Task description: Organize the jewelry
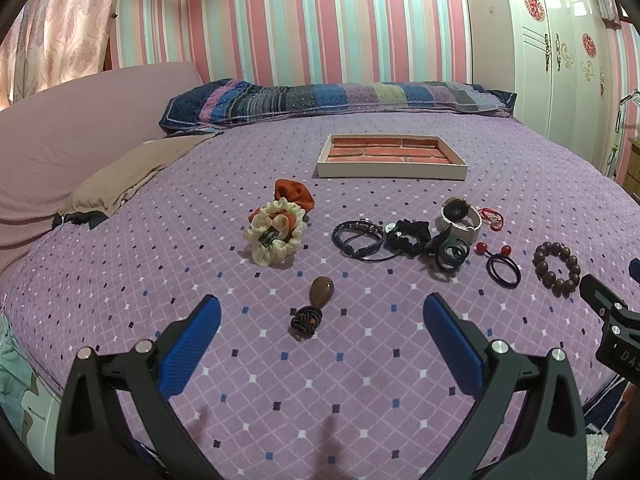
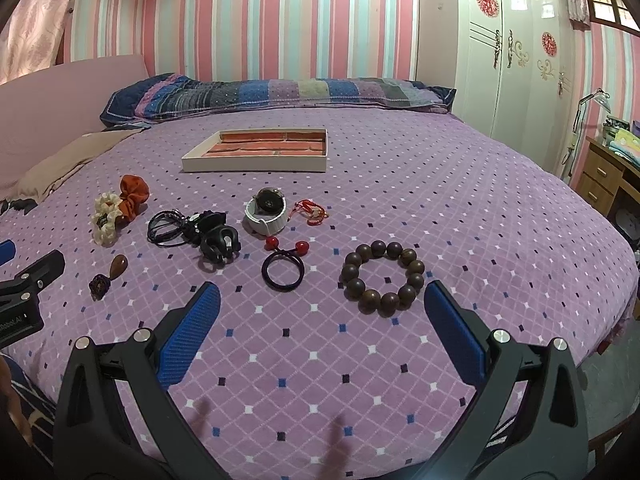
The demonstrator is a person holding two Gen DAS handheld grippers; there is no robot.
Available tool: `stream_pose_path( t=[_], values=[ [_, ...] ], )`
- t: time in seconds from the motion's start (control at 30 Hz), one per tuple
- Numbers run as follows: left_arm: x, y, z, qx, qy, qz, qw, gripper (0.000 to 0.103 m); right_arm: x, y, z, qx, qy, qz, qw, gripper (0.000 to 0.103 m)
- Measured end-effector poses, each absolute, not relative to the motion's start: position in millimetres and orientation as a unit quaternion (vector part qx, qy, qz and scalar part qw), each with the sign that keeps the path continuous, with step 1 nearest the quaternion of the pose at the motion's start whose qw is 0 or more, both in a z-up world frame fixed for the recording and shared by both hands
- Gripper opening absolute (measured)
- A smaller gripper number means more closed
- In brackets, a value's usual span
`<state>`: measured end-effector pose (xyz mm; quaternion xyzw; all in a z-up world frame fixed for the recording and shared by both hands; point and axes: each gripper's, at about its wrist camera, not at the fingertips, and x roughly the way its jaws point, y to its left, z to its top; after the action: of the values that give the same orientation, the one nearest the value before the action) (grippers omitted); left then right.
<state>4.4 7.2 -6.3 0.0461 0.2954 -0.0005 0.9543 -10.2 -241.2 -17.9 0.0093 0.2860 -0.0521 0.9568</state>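
Observation:
Jewelry lies scattered on a purple bedspread [image 1: 360,380]. A white tray [image 1: 392,170] [image 2: 256,166] with a brick-pattern floor sits farther back, with nothing in it. My left gripper [image 1: 322,308] is open just above the bedspread, with a brown teardrop pendant [image 1: 322,290] on a dark knot between its fingertips. My right gripper [image 2: 322,294] is open too, with a wooden bead bracelet [image 2: 382,276] and a black hair tie with red balls [image 2: 284,270] just ahead of it. A cream scrunchie [image 1: 274,232], an orange scrunchie [image 1: 294,194], black cords [image 1: 358,238] and a white watch [image 1: 460,218] lie between.
A patchwork pillow [image 1: 340,100] lies at the head of the bed, and a tan cloth [image 1: 132,176] on the left. A white wardrobe [image 2: 516,60] and a wooden desk [image 2: 604,176] stand to the right. The bed's edge drops away on the right.

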Motion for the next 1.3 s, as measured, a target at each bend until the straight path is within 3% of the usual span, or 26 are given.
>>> stream_pose_path(
  t=[1.3],
  values=[
    [6.1,6.6,-7.7,0.05,0.298,0.003,0.953,0.099,-11.2,-241.1,-17.8,0.012,0.289,-0.052,0.956,0.099]
  ],
)
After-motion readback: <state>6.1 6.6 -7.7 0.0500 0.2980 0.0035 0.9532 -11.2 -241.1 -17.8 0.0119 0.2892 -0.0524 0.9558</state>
